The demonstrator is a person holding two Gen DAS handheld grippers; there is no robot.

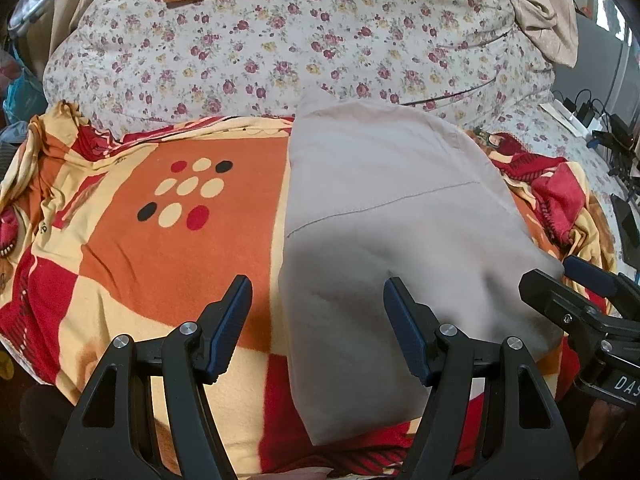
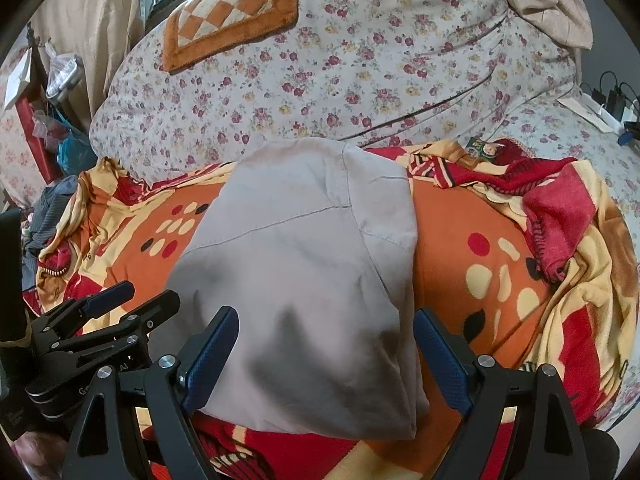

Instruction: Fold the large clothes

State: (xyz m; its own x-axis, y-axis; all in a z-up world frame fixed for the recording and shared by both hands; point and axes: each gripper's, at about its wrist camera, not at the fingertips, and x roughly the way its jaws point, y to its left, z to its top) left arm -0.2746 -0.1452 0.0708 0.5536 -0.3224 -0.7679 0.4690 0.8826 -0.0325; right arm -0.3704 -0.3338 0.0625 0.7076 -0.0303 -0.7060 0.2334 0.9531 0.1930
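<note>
Since the folded grey garment (image 1: 392, 240) lies flat on the patterned blanket (image 1: 160, 240), I hold both tools spread and empty: left tool (image 1: 318, 320) straddles its near-left edge, right tool (image 2: 326, 356) hangs over its near end.

Both wrist views look steeply down, close, sharing the folded beige garment (image 1: 400, 248)

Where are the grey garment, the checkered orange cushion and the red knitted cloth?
grey garment (image 2: 304, 280): right wrist view, middle of its folded top layer.
checkered orange cushion (image 2: 232, 12): right wrist view, its checkered centre panel.
red knitted cloth (image 2: 560, 208): right wrist view, its bunched red part on the blanket.
</note>
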